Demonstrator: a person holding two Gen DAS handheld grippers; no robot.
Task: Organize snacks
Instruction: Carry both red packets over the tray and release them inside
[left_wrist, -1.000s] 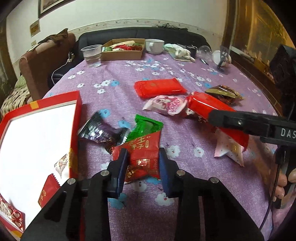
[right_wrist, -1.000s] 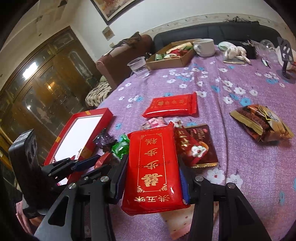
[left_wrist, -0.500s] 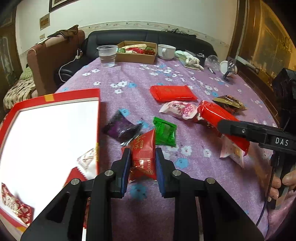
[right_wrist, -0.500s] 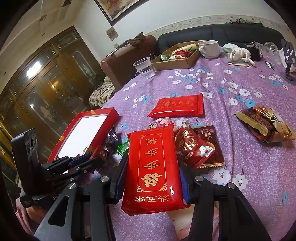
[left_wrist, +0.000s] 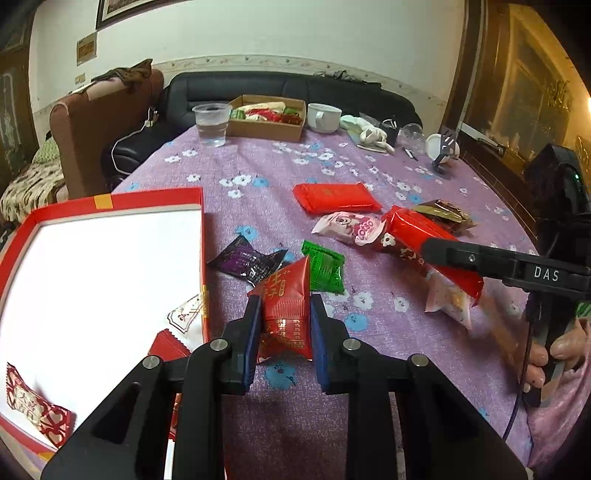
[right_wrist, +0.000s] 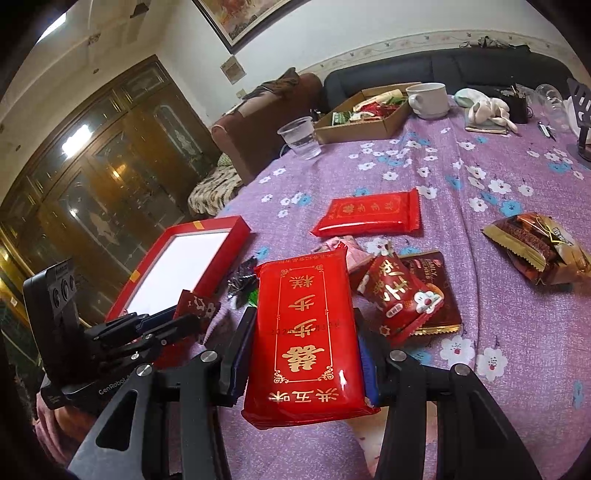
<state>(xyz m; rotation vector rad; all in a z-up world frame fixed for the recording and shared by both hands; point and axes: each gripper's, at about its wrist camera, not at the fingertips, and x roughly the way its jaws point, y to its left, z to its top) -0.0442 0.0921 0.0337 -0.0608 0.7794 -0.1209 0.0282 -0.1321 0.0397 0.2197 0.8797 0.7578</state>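
A small red snack packet sits at lower centre of the left wrist view, pinched upright by the left claw, lifted off the bench just right of the red tray. In the right wrist view the right claw grips a large flat red pack at lower centre. Beyond lie a green packet, a dark purple packet and a second flat red pack mid-frame.
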